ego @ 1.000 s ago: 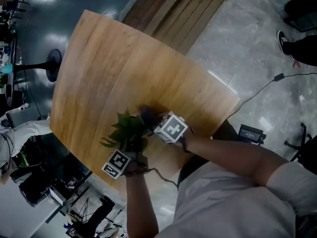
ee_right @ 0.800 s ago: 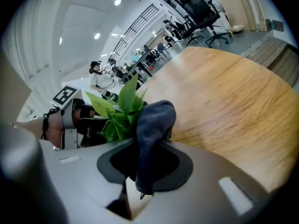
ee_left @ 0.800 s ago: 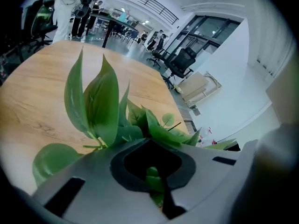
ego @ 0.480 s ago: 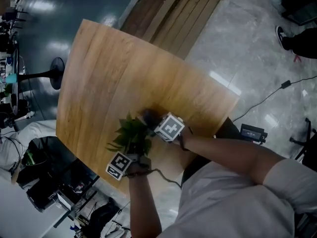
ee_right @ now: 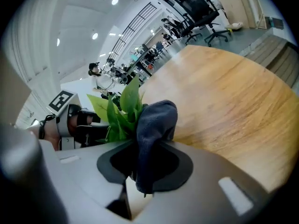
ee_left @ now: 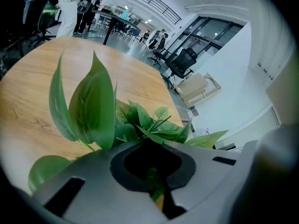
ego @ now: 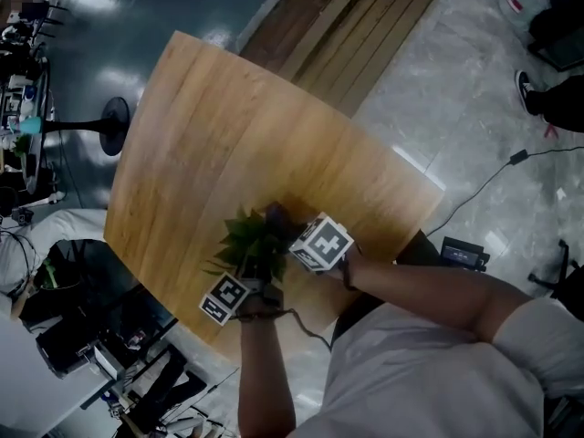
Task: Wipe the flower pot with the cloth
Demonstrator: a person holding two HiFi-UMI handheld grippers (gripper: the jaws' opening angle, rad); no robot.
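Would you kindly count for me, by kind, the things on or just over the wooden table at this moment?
Potted plant: 1
Cloth: 1
Grippers, left gripper and right gripper: 2
Total: 4

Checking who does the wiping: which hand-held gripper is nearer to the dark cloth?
Right. The right hand-held gripper is clamped on the cloth, beside the plant; the left hand-held gripper sits on the plant's other side, apart from the cloth.
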